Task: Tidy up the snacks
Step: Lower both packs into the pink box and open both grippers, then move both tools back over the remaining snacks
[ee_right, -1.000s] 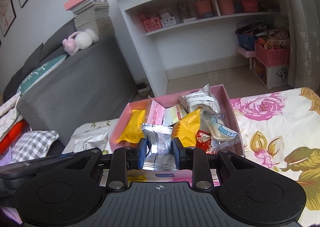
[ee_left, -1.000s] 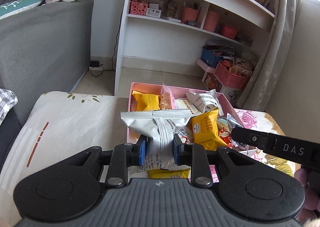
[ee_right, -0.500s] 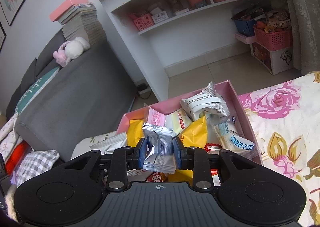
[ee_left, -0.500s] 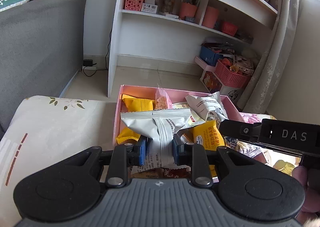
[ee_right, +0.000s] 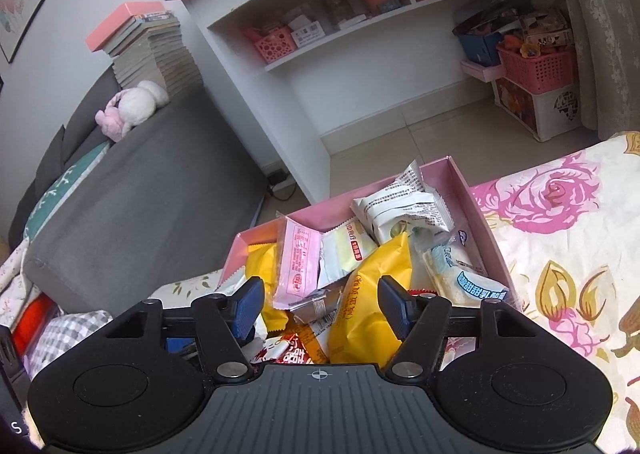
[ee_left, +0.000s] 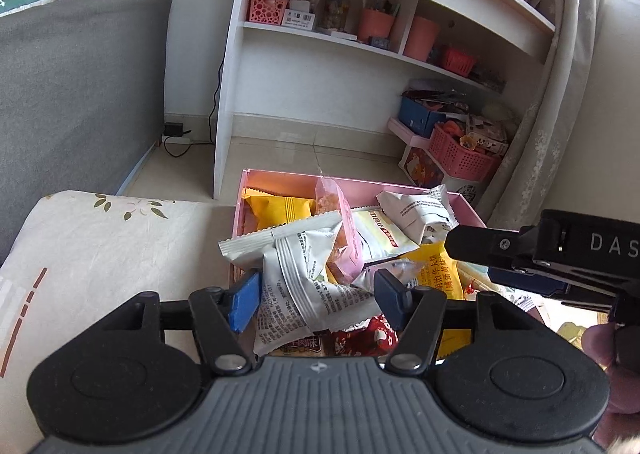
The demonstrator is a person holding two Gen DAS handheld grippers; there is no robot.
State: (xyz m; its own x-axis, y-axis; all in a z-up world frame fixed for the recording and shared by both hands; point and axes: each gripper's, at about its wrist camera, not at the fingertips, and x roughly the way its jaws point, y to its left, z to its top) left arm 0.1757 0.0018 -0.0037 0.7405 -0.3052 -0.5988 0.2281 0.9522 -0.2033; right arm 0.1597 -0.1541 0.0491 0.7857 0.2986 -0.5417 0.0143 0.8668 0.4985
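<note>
A pink box (ee_left: pixel 280 176) full of snack packets sits on the floral cloth. The jaws of my left gripper (ee_left: pixel 318 300) are opening over the box's near end. A white packet (ee_left: pixel 300 274) lies between them on the pile, and neither pad presses on it. My right gripper (ee_right: pixel 320 306) is opening too, over the same box (ee_right: pixel 476 210). A small silver packet (ee_right: pixel 316 304) rests loose on the heap below, beside a yellow packet (ee_right: pixel 376 294). One of the right gripper's fingers (ee_left: pixel 480 244) reaches in from the right in the left wrist view.
A floral cloth (ee_right: pixel 560 238) covers the table around the box. Beyond it are a white shelf unit (ee_left: pixel 320 102), a grey sofa (ee_left: pixel 72 86), pink baskets (ee_left: pixel 460 158) on the floor and a curtain (ee_left: pixel 560 94). A hand (ee_left: pixel 608 370) holds the right gripper.
Both grippers went from shut to open. The left let go of the white packet and the right let go of the silver one; both packets now lie on the pile in the box.
</note>
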